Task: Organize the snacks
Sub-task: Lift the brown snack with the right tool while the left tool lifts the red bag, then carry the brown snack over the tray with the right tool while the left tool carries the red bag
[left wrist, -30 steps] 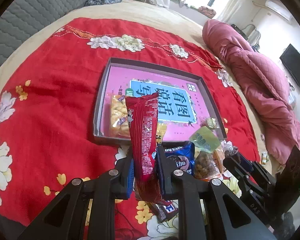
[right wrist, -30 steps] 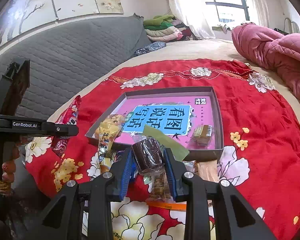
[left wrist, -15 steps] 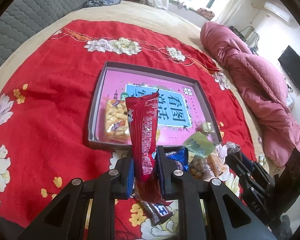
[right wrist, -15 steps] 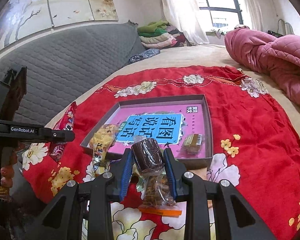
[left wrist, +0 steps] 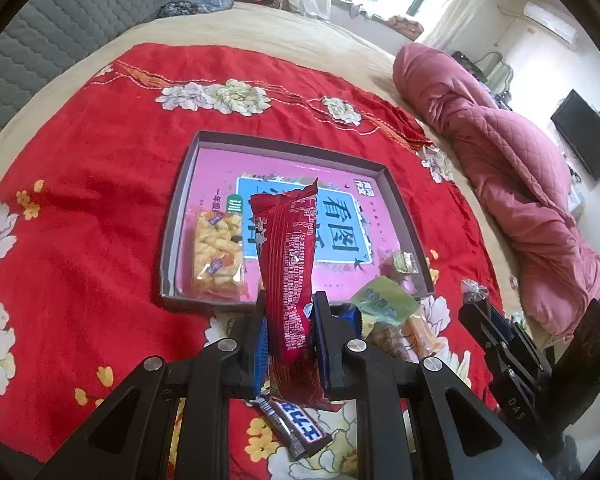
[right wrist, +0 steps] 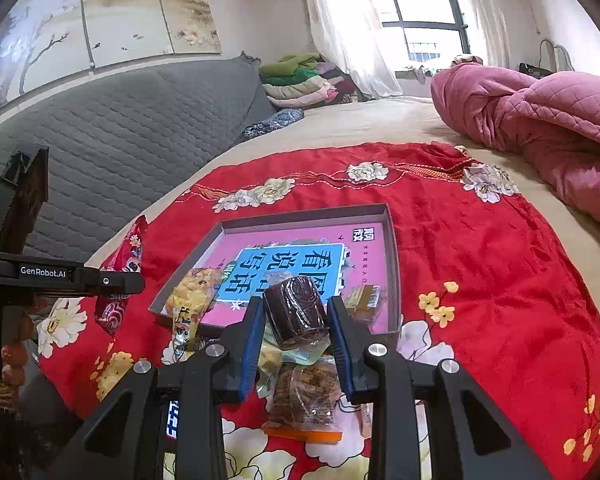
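Your left claw [left wrist: 289,332] was clenched on a long red snack packet [left wrist: 290,276], which stood nearly upright between the fingers, its top edge leaning out over the near rim of the box [left wrist: 172,248]. Directly under that claw a dark chocolate bar [left wrist: 296,426] lay on the red floral cloth [left wrist: 84,184]. Just right of it a small pile of loose snacks [left wrist: 384,312] sat on the cloth, touching the box's near wall.

Your right claw [right wrist: 296,326] was grasping a brown roll cake in clear wrap [right wrist: 296,312], held level and low above a clear bag of biscuits [right wrist: 306,394] lying on the cloth. It pointed toward the box's near right corner, with your left claw off to its left and held higher.

Farther out, the shallow box with its pink printed floor held a yellow bag of crisps [left wrist: 218,254] at the near left and a small wrapped sweet [left wrist: 402,262] at the near right. Beyond the cloth, a pink quilt [left wrist: 512,184] was bunched on the bed [left wrist: 300,32], and folded clothes [right wrist: 300,84] were stacked by the window.
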Available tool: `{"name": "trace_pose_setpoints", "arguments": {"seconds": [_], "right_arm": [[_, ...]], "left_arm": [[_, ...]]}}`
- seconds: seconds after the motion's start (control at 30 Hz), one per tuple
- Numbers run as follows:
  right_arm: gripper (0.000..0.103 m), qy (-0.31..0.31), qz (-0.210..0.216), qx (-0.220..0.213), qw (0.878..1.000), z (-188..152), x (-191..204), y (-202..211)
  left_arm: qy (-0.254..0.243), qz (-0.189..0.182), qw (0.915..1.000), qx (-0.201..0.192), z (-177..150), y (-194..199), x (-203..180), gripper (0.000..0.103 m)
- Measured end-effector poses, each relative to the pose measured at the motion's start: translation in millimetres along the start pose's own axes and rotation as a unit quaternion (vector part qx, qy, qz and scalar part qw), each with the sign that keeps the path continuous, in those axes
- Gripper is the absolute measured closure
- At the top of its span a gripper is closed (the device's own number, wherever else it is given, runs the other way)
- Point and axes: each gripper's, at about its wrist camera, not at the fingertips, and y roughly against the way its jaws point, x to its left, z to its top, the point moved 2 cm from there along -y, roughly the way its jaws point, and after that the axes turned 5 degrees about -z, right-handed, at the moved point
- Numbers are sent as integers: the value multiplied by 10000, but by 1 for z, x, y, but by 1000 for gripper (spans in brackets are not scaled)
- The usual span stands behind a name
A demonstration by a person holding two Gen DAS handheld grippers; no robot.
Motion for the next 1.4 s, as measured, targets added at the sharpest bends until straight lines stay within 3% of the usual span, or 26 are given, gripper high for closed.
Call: {"name": "trace_pose_setpoints", "arguments": {"seconds": [0.77, 1.4], "right_arm": [[71, -227, -374, -299, 9986, 34, -26, -16], [71, -329, -310, -286, 9986, 41, -31, -36]], "left_arm": [[-63, -160, 9998, -19, 32, -33, -12, 83], [-287, 113, 9995, 8, 43, -58, -22, 83]]}}
